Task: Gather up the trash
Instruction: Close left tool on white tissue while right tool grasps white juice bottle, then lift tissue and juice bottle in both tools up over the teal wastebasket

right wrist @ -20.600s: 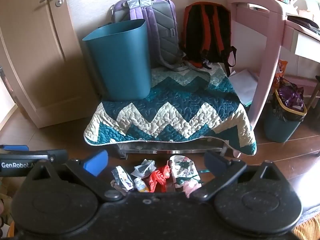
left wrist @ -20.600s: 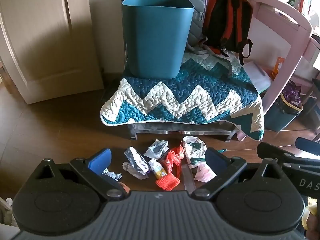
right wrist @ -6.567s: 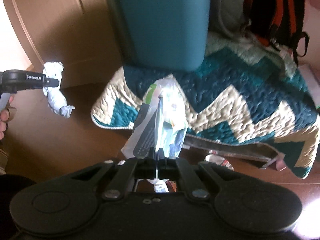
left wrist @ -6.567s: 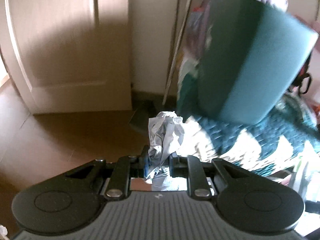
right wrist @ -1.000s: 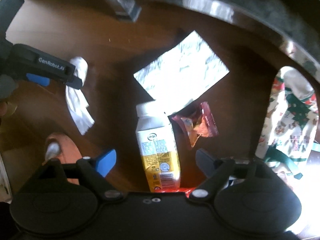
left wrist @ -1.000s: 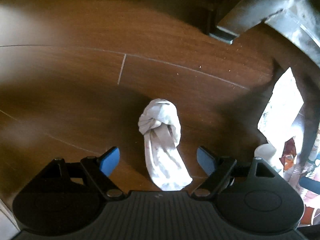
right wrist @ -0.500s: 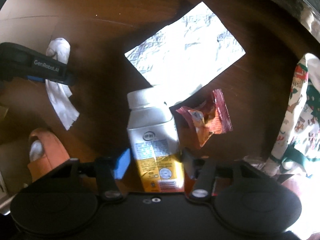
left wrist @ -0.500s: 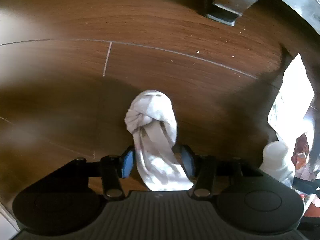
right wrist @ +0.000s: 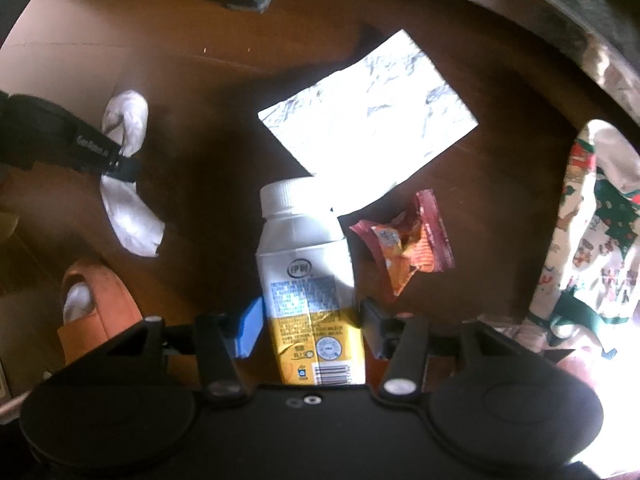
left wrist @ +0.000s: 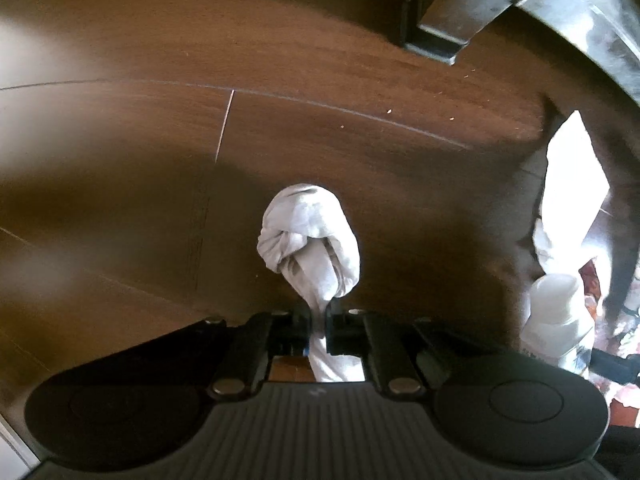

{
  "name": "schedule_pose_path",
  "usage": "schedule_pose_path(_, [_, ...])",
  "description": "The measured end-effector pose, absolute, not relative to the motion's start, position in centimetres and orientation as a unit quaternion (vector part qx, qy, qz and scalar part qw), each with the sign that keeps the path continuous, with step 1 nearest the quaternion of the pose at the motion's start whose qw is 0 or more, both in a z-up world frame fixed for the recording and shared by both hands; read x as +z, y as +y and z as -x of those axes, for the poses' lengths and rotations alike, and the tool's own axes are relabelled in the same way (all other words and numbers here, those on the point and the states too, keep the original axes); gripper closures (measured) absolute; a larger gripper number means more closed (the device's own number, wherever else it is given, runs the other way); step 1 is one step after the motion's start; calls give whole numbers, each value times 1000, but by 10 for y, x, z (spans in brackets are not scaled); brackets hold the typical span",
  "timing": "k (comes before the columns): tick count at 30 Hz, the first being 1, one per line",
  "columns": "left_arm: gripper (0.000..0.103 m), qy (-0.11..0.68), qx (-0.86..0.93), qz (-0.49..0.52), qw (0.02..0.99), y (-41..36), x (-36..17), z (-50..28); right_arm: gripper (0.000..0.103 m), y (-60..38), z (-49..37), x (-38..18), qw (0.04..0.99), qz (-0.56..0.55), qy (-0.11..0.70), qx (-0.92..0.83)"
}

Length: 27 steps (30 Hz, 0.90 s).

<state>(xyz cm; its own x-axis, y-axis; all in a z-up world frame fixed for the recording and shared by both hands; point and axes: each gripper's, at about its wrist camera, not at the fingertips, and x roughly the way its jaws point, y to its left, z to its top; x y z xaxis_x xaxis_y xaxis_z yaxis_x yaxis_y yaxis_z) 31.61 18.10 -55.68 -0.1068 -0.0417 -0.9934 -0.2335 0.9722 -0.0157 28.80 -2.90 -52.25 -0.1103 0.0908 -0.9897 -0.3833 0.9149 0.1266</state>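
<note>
Home interior, floor level. Dark wood-plank floor (left wrist: 320,128) with visible seams. Metal furniture leg (left wrist: 452,20) at 1 o'clock. Household litter scattered: drink bottle (right wrist: 308,280), snack wrapper (right wrist: 404,252), foil sheet (right wrist: 368,120). Orange slipper (right wrist: 100,304) at 8 o'clock; printed festive bag (right wrist: 592,240) at 3 o'clock.

Dark brown wooden floor (left wrist: 320,80) with thin pale seam lines; pale grey-white knotted tissue (left wrist: 310,240) pinched between black fingers of the left gripper (left wrist: 318,330). White-capped, white-shouldered bottle (right wrist: 306,280) with a blue-printed band and yellow lower label, flanked by a blue pad (right wrist: 250,332) and a black pad of the right gripper (right wrist: 310,334). Silver crinkled foil sheet (right wrist: 372,120), red-and-orange snack wrapper (right wrist: 408,248), cream wrapper (right wrist: 588,220) patterned in green and red, orange slipper (right wrist: 100,308) at lower left.
</note>
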Motion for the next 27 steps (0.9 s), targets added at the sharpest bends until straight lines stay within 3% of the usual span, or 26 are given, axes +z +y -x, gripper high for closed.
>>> schedule_pose_path(12, [97, 720, -18, 48, 692, 150, -464, -316, 52, -47, -274, -446, 704, 69, 684, 181])
schedule_pose_path(27, [97, 651, -105, 10, 752, 83, -258, -275, 52, -91, -232, -278, 773, -5, 614, 161])
